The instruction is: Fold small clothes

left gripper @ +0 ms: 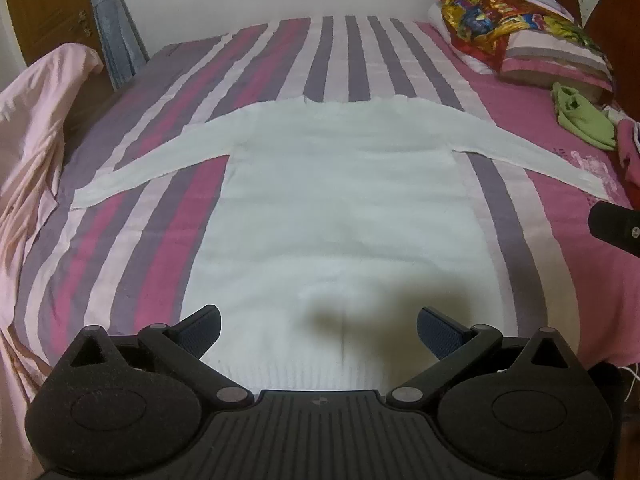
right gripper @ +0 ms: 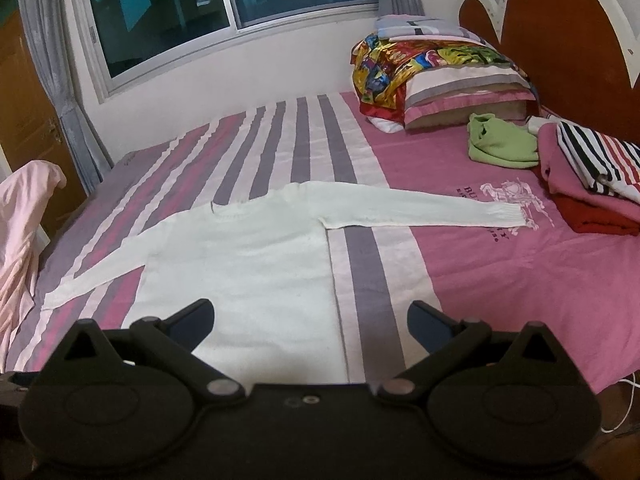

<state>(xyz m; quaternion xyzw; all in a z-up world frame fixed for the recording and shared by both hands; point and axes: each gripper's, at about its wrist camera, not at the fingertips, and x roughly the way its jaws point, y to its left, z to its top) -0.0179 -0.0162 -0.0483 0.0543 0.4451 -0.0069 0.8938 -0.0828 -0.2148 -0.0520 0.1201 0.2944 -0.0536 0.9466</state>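
A white long-sleeved sweater (left gripper: 336, 200) lies flat on the striped bed, sleeves spread left and right, hem toward me. It also shows in the right wrist view (right gripper: 248, 256). My left gripper (left gripper: 318, 330) is open and empty, hovering above the hem at the sweater's middle. My right gripper (right gripper: 310, 322) is open and empty, above the sweater's lower right edge. Part of the right gripper's body (left gripper: 618, 226) shows at the right edge of the left wrist view, beside the right sleeve cuff (left gripper: 592, 182).
A green garment (right gripper: 502, 146), a pink and red pile with a striped cloth (right gripper: 592, 176) and pillows with a colourful cloth (right gripper: 432, 68) lie near the headboard. A pink sheet (left gripper: 36, 140) hangs at the left. A window (right gripper: 224, 4) is behind the bed.
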